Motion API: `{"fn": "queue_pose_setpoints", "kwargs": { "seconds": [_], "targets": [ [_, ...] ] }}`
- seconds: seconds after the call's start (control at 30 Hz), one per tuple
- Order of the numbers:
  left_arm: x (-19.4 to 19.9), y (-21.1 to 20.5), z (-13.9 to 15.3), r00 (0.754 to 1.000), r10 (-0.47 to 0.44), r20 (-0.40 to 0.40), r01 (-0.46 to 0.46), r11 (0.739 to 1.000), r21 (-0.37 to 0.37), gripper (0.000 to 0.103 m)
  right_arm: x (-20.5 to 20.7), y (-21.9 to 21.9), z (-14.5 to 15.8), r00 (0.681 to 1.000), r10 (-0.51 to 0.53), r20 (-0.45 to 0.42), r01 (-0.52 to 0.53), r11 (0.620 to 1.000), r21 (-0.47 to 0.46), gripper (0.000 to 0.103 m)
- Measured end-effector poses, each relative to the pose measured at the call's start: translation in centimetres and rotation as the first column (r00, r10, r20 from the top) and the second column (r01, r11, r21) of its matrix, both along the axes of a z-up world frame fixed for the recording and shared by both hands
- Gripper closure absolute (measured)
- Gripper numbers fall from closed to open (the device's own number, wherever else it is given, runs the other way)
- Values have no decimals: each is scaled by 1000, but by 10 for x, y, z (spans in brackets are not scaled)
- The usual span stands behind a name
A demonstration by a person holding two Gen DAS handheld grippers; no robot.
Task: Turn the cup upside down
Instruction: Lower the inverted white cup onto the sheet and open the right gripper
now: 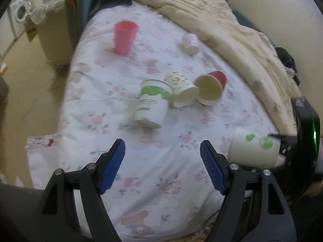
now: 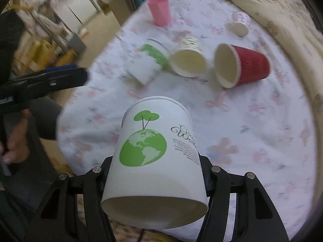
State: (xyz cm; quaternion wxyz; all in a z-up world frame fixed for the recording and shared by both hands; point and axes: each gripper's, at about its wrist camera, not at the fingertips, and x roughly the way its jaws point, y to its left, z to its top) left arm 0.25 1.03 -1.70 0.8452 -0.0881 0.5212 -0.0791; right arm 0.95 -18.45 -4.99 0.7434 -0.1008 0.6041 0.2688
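We held the cup aloft, partway through the turn

The white cup (image 2: 155, 161) with the green globe print sat clenched between the right tongs (image 2: 155, 183), tilted above the near edge of the flowered bed sheet (image 2: 252, 121), its flat bottom toward the camera and its rim pointing away. To finish well, we judged we should roll the wrist until the rim faced the sheet, lower it onto bare cloth short of the red cup (image 2: 244, 66) and its toppled neighbours, then let go gently, since thin paper buckles. The left tongs (image 1: 162, 169) hung released, grasping nothing.
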Motion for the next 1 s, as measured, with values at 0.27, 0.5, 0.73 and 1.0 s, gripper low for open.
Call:
{"fn": "queue_pose_setpoints", "kwargs": {
  "seconds": [0.27, 0.5, 0.73, 1.0],
  "targets": [
    [-8, 10, -3, 1000, 23, 9, -24, 994, 110, 29, 43, 20, -45, 983, 52, -175, -92, 970, -224, 41],
    [-10, 18, -5, 998, 65, 4, -65, 990, 122, 29, 72, 43, -87, 952, 82, -294, -177, 933, -315, 41],
    [-11, 17, -5, 998, 56, -8, -54, 992, 116, 29, 86, 55, -116, 924, 97, -371, -246, 892, -379, 41],
    [-11, 11, -5, 999, 33, -19, -31, 994, 103, 29, 88, 66, -132, 910, 120, -397, -293, 863, -412, 38]
  ]
}}
